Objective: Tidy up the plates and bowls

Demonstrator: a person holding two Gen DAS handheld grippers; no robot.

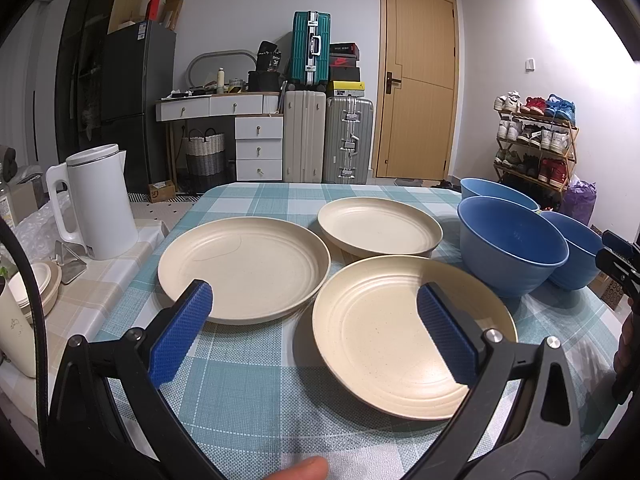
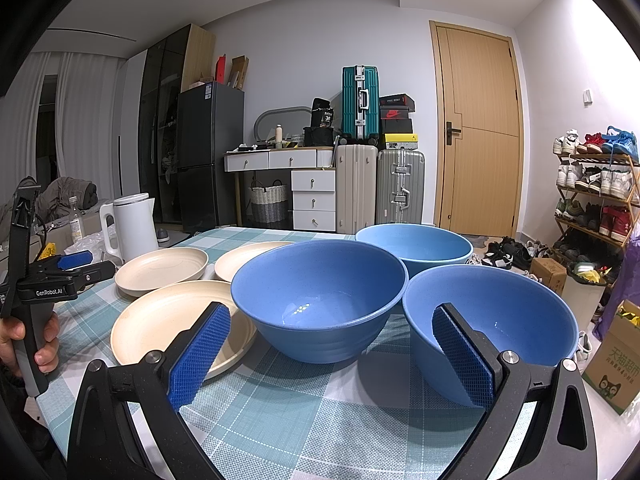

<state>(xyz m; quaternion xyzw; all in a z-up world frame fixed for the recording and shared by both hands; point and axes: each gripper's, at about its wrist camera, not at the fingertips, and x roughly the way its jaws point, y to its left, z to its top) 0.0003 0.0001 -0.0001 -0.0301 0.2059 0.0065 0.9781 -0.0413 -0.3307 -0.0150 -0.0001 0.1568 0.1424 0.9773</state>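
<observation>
Cream plates (image 1: 244, 268) fill your left view; only your right view shows the three blue bowls (image 2: 320, 300) fully. Left gripper (image 1: 314, 300) and right gripper (image 2: 332, 328) both gape, holding nothing.

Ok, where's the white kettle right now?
The white kettle stands off the checked table, on the lower surface at its left, beyond the left-hand plate in both wrist views.

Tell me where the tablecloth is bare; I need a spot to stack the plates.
Bare cloth runs along the near edge, before the nearest plate and left plate, and at the far end behind the far plate. The right side is crowded with three blue bowls nearly touching.
</observation>
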